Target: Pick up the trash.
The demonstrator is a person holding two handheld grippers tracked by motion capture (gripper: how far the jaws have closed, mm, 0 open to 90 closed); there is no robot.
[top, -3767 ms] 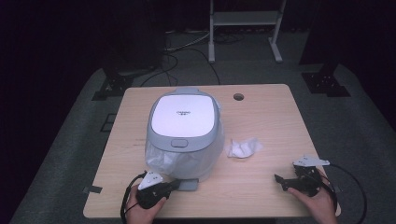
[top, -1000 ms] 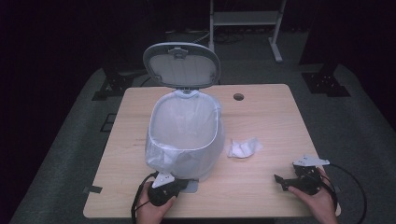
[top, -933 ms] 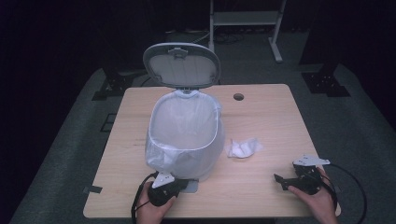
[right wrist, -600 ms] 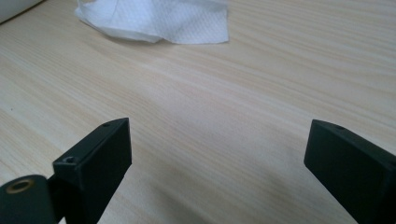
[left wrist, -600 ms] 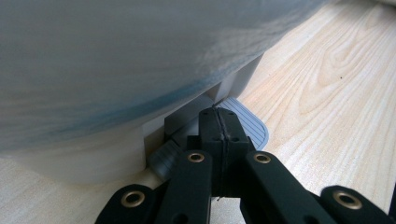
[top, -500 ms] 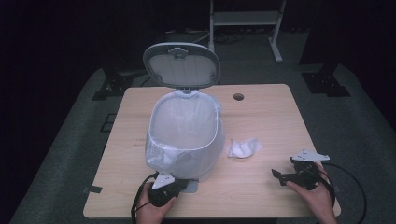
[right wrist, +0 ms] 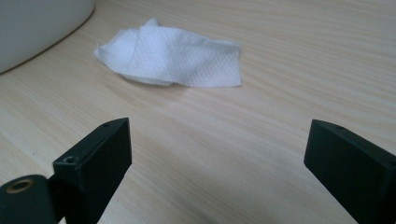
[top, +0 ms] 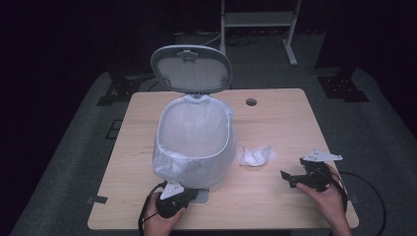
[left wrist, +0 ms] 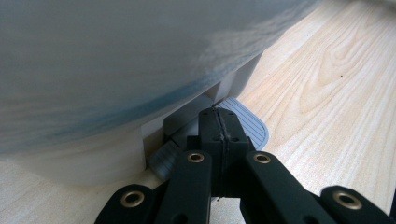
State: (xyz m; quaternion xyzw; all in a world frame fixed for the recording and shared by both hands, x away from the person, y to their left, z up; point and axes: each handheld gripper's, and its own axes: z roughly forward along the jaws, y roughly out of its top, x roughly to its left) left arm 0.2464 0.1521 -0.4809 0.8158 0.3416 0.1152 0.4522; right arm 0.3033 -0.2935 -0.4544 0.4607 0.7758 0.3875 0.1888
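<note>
A white pedal bin (top: 194, 142) lined with a clear bag stands mid-table, its lid (top: 192, 69) raised upright. My left gripper (top: 189, 194) is shut, its tips resting on the bin's grey foot pedal (left wrist: 245, 122) at the front of the bin (left wrist: 116, 70). A crumpled white tissue (top: 255, 156) lies on the table right of the bin. My right gripper (top: 287, 176) is open, held just above the table and pointing left toward the tissue (right wrist: 170, 58), with a gap of bare wood between them. Nothing is between its jaws.
The wooden table (top: 275, 123) has a round cable hole (top: 251, 102) at the back. A white metal frame (top: 258, 22) stands on the dark floor behind the table. Cables trail from both grippers off the front edge.
The bin's lid went from closed to upright earlier. Over the last second my right gripper rose a little and moved left toward the tissue. My left gripper stayed on the pedal.
</note>
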